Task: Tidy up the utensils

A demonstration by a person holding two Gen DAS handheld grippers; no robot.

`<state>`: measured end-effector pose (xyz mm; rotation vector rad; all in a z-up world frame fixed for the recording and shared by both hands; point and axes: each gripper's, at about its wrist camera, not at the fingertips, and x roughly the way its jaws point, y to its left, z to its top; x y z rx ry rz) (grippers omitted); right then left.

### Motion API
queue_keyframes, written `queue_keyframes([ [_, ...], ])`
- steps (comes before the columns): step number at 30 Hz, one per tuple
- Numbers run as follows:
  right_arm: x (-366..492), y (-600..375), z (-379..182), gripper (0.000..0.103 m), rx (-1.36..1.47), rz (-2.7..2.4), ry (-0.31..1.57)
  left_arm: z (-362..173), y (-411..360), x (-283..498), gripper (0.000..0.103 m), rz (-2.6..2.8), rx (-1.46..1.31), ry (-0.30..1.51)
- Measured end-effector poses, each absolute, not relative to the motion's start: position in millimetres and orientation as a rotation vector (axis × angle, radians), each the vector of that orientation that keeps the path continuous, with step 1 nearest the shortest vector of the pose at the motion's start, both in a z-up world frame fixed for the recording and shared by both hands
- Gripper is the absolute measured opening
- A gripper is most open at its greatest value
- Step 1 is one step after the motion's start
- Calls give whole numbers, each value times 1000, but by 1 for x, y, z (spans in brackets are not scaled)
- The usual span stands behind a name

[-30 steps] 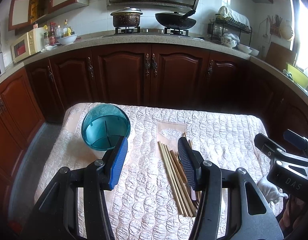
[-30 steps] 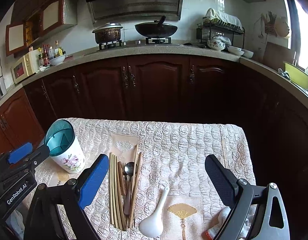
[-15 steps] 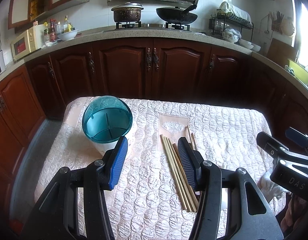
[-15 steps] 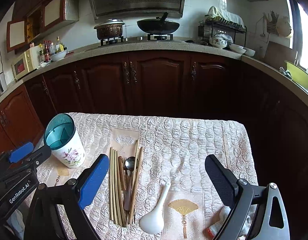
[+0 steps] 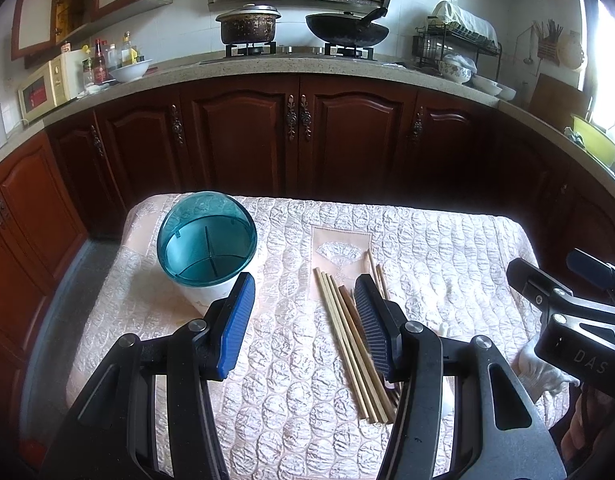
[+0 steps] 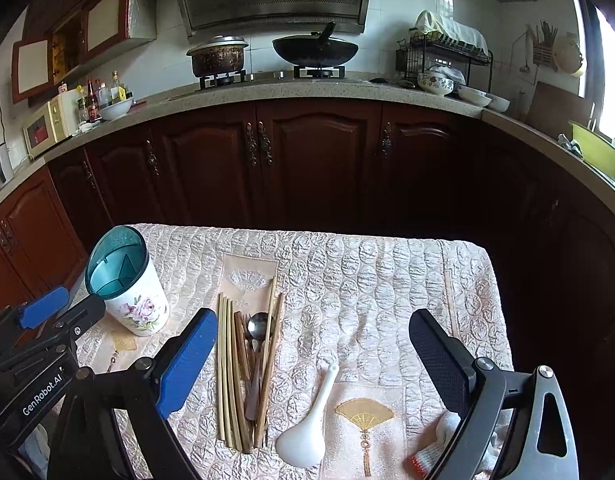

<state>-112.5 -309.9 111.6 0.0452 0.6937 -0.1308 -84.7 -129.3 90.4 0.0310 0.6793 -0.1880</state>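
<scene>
Right wrist view: the right tool [image 6: 307, 356] hangs wide and empty above the bench [image 6: 387, 280]. Nearest, at 6 o'clock, lies the white spoon [image 6: 307, 428]; at 7 o'clock the chopsticks [image 6: 227, 376] run near-to-far, a metal spoon [image 6: 258, 326] on top. The cup [image 6: 131, 288] stands at 10 o'clock. The left tool [image 5: 303, 322], also spread and empty, has the chopsticks [image 5: 347, 340] under its right finger, so it looks nearer. Items within the bundle are hard to separate.

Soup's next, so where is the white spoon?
In the right wrist view, the white spoon lies on the tablecloth, just right of the chopsticks.
</scene>
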Motion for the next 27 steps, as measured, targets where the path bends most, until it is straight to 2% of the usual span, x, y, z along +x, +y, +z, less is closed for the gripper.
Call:
queue_keyframes([
  [27,-112,-317,111,95,52,-145,699,89,-141,-87,52,-212,44,679],
])
